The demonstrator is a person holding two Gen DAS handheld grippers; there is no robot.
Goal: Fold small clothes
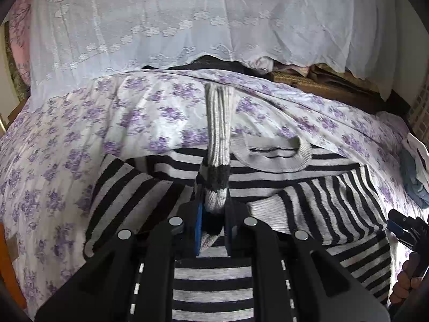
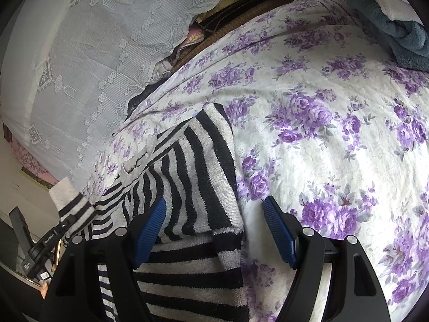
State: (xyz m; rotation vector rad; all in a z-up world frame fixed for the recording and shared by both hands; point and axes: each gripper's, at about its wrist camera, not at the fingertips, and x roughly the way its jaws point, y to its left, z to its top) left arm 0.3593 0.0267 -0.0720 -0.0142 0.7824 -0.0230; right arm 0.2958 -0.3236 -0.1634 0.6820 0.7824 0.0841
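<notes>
A floral bedspread (image 2: 335, 123), white with purple roses, is covering the bed and serving as the folding surface; behind it a white lace cover (image 1: 166, 21) is draping over stacked things, and a blue towel (image 2: 402, 35) is lying at the far corner. On the bedspread a black-and-grey striped sweater (image 1: 316, 177) is lying partly folded, collar away from the person, with the sleeve on the right already turned in across the body.

The left gripper (image 1: 213, 228) is clamping the other sleeve's cuff (image 1: 217, 123), its blue pads nearly together on the knit, and the ribbed cuff is sticking up above the sweater's chest. The right gripper (image 2: 214, 230) is hovering low over the sweater's folded right edge with its jaws standing wide and nothing pinched; the striped cloth is lying under and between them, and I cannot tell whether a pad is touching it.

Judging from this, the sleeve-folding step is in hand: the second sleeve is being brought across the front. The next move is calling for the cuff to be laid flat over the body and let go, likely while the right gripper is steadying the edge so the earlier fold is not dragged open.
</notes>
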